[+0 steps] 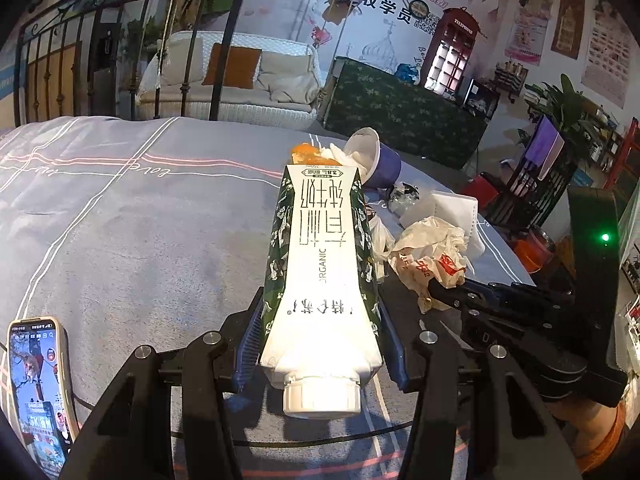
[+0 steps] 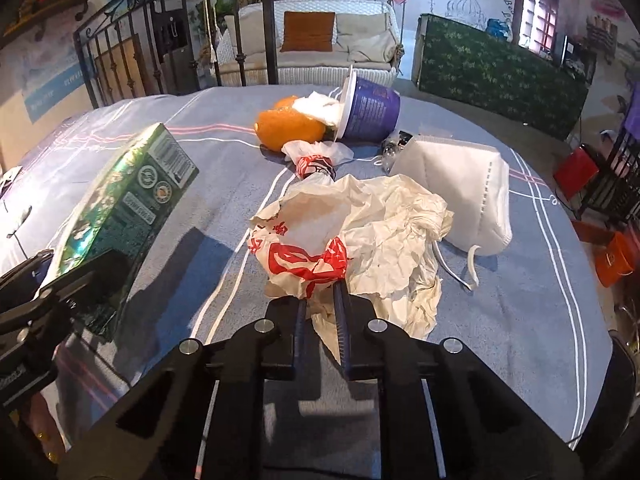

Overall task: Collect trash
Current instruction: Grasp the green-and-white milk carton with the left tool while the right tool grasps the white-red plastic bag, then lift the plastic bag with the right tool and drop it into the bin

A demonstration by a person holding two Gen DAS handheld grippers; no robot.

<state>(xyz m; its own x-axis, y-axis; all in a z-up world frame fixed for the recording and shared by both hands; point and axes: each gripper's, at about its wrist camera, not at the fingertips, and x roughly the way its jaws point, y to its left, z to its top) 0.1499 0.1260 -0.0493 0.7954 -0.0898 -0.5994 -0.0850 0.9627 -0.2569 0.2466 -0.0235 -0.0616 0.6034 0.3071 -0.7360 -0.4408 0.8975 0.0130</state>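
Note:
My left gripper (image 1: 320,312) is shut on a white and green milk carton (image 1: 324,248), its cap toward the camera; the right wrist view shows the carton (image 2: 132,200) lifted at the left. My right gripper (image 2: 322,294) is shut on the near edge of a crumpled white paper wrapper with red print (image 2: 352,232), which lies on the grey-blue bed cover (image 2: 520,300). In the left wrist view that wrapper (image 1: 432,256) lies to the right of the carton, with the right gripper (image 1: 440,288) pinching its edge.
Beyond the wrapper lie a white face mask (image 2: 460,184), a tipped purple cup (image 2: 372,108) stuffed with tissue, an orange peel (image 2: 288,126), a small twisted wrapper (image 2: 316,164) and clear plastic (image 2: 394,144). A lit phone (image 1: 38,392) rests at the near left. An iron bedframe (image 2: 120,52) stands behind.

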